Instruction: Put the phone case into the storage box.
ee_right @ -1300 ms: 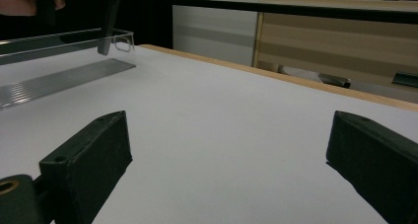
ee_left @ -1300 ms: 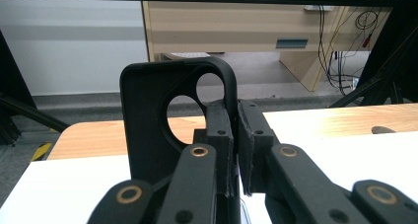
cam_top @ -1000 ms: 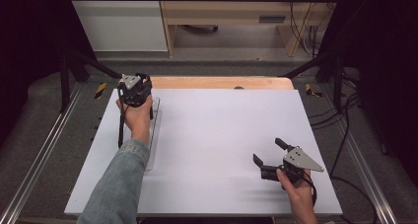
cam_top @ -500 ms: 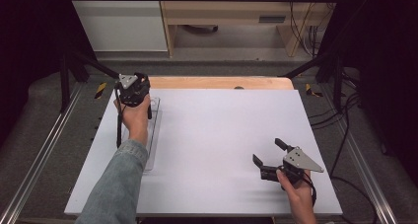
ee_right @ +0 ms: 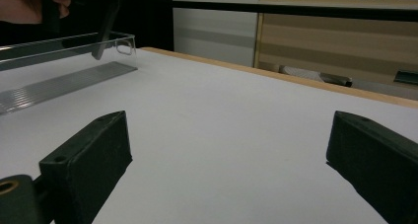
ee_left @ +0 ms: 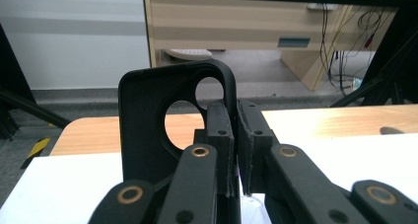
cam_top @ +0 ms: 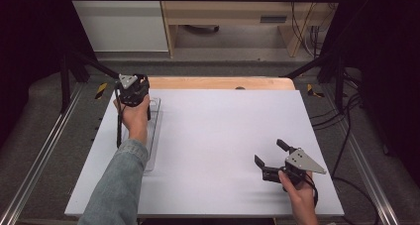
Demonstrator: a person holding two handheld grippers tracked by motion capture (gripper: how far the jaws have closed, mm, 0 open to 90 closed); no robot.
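Left gripper (ee_left: 235,150): your jaws are clamped on the edge of a black phone case (ee_left: 148,120).
Case position: upright, its camera cutout just left of the pads, held above the clear tray (cam_top: 154,136) at the table's (cam_top: 223,136) left side.
Right gripper (cam_top: 270,158): your jaws stand wide apart, nothing between them, low over the table, well apart from the case.

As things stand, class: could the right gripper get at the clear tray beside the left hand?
Probably yes: the right gripper has open jaws and bare white table lies between it and the clear tray.
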